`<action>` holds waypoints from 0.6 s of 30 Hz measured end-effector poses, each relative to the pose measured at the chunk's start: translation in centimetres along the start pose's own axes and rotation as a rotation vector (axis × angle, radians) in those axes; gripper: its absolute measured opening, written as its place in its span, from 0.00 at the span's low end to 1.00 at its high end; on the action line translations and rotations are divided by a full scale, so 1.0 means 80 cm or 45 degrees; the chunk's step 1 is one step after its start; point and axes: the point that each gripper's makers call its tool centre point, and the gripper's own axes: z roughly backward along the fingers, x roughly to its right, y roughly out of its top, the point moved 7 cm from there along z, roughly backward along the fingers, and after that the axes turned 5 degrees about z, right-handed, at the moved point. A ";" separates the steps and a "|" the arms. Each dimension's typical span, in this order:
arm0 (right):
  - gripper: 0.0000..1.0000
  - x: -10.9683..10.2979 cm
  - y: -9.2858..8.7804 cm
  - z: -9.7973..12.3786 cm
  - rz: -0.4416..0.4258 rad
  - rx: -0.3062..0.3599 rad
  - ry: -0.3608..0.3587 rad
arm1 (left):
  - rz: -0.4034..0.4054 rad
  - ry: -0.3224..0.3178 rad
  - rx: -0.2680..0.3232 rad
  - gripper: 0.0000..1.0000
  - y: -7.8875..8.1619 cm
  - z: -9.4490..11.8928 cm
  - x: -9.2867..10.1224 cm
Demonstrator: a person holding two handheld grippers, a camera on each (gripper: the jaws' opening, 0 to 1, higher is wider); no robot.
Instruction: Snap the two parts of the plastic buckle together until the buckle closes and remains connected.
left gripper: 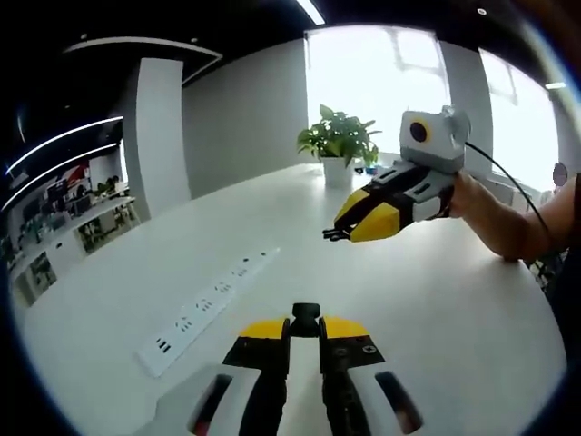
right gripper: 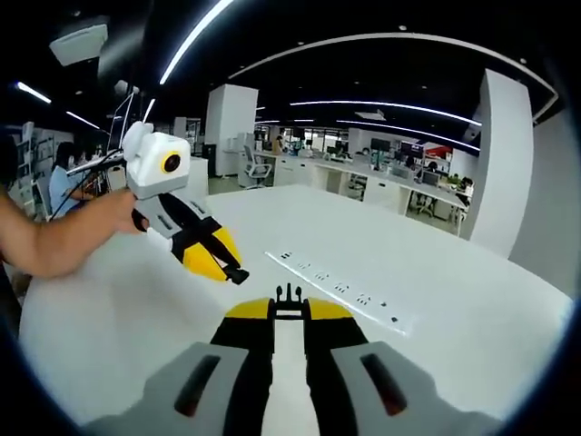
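Two buckle halves ride apart above the worktop (left gripper: pixel 436 300): the left gripper (left gripper: pixel 306 320) pinches the socket half (left gripper: pixel 306 314), the right gripper (right gripper: pixel 289 304) the pronged half (right gripper: pixel 289 294), facing it from two o'clock.

a potted plant (left gripper: pixel 339 145) stands beyond a power strip (left gripper: pixel 207 309) on the white table (left gripper: pixel 436 309).

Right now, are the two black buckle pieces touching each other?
Apart. The left gripper view shows one buckle piece in the left gripper, the other at the right gripper, white table between.
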 end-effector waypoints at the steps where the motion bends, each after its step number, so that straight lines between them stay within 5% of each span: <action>1: 0.11 0.000 0.000 0.000 -0.005 0.004 0.003 | 0.001 0.001 0.003 0.10 0.000 0.001 0.000; 18: 0.11 -0.022 -0.003 0.015 0.022 -0.003 0.053 | 0.007 -0.044 -0.005 0.10 -0.009 0.006 0.021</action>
